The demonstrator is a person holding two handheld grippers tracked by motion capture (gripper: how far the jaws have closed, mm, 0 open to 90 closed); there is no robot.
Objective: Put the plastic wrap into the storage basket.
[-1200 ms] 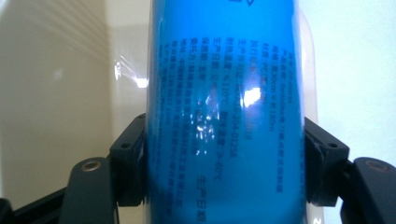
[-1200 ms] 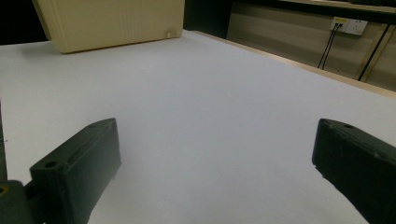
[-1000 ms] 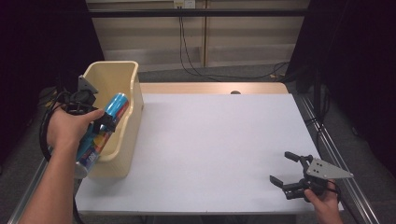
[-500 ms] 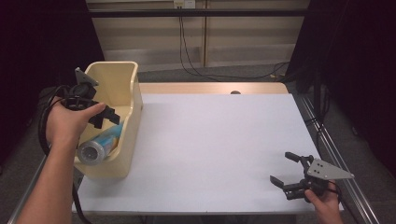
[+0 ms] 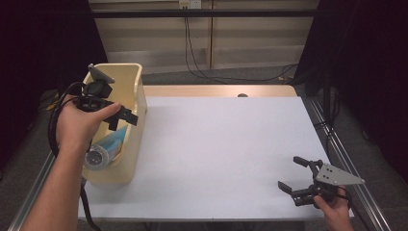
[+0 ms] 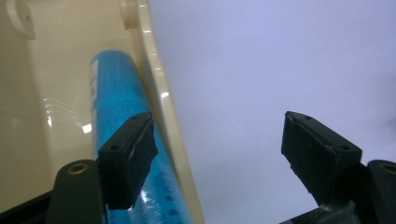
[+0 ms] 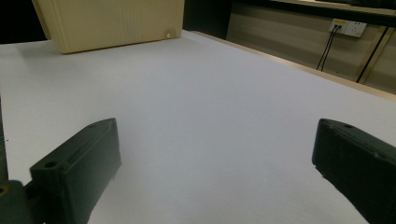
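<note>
Far left, a cream bin (image 5: 136, 103) stands on the white surface (image 5: 226, 154). A blue can (image 5: 107, 147) lies on its side inside, along the bin's right wall. Our left gripper (image 5: 126, 118) hangs over that rim, jaws released and empty. We judge the drop-off step done; next comes drawing the hand clear of the bin. Far right, our right gripper (image 5: 293, 175) rests low near the surface's front corner, jaws spread, holding nothing.
</note>
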